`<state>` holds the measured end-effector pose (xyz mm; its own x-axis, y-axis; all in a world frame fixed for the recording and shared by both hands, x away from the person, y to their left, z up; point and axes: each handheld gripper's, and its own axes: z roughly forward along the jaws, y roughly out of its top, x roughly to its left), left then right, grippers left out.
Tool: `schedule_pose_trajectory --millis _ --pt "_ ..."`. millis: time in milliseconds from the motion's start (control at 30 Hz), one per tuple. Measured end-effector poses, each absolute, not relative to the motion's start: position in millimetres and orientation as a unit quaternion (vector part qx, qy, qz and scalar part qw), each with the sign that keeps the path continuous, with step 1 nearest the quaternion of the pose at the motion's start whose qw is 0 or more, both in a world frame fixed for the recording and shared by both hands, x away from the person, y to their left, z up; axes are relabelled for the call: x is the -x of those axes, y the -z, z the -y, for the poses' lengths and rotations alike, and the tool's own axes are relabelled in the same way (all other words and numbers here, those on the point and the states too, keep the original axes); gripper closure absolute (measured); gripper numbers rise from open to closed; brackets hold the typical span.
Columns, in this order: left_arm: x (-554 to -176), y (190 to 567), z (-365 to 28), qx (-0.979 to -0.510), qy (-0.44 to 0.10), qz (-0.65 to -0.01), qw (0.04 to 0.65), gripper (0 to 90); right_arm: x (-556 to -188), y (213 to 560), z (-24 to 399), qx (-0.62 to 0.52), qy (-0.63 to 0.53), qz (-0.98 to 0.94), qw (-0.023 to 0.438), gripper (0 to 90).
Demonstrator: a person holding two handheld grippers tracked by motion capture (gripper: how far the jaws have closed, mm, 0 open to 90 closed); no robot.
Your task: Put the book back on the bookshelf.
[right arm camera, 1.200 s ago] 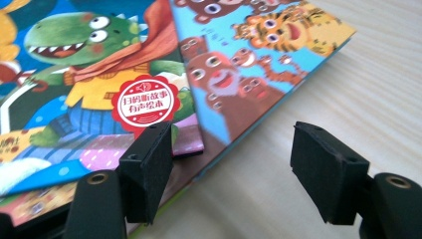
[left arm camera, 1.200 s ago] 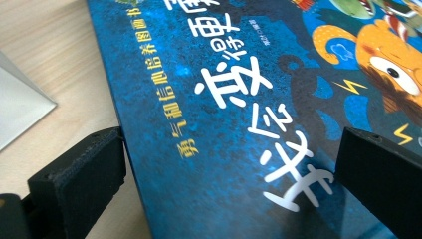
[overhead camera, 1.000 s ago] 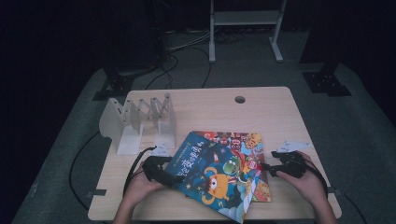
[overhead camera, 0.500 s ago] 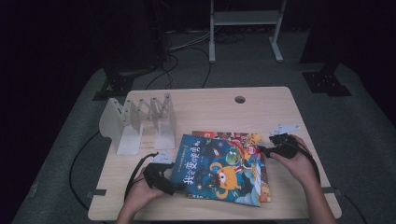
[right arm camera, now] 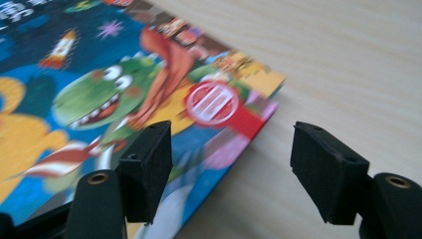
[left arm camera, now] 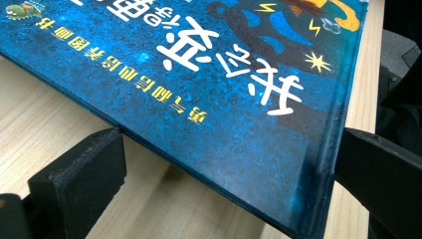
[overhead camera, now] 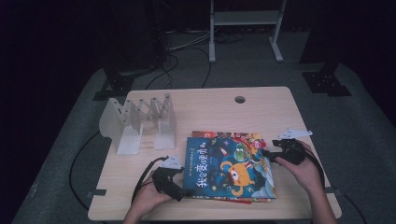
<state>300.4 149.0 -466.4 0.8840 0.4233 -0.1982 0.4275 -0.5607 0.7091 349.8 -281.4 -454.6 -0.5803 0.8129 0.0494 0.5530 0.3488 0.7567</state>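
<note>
While both grippers sit at opposite edges of the book pile, nothing is pinched yet. Blue picture book (overhead camera: 229,165) lies flat on top of a second book (overhead camera: 243,136) at the near right part of the wooden table (overhead camera: 205,107), cover up. Left gripper (overhead camera: 180,182) is at its near left corner, jaws spread with the corner lying between them, pads not pressing. Right gripper (right arm camera: 231,164) is at the far right corner, jaws having just opened, one over the cover, the other off the edge above bare wood, gripping nothing. Book looks like a thin hardback: stiff, flat, fairly light, glossy cover likely slippery. Lying flat, it leaves little gap under it, so best hold is probably at a corner or the spine edge, pads above and below. White folding rack (overhead camera: 140,123) stands well apart at far left
</note>
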Motion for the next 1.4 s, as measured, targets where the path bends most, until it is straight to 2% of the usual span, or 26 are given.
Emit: schedule_pose_trajectory --millis 333,567,1133,1400 --pt "-306 462 -171 -0.867 -0.025 -0.269 0.418 0.0 -338 468 272 -0.422 -0.397 -0.807 0.110 29.7" --pt "-310 461 -188 -0.859 -0.042 -0.293 0.417 0.0 -336 468 266 -0.421 -0.397 -0.808 0.111 30.3" --pt "-309 458 -220 -0.847 -0.061 -0.326 0.415 0.0 -332 462 204 -0.373 -0.388 -0.834 0.120 32.4" --pt "-306 458 -228 -0.844 -0.065 -0.336 0.413 0.0 -323 458 229 -0.360 -0.382 -0.840 0.139 32.1"
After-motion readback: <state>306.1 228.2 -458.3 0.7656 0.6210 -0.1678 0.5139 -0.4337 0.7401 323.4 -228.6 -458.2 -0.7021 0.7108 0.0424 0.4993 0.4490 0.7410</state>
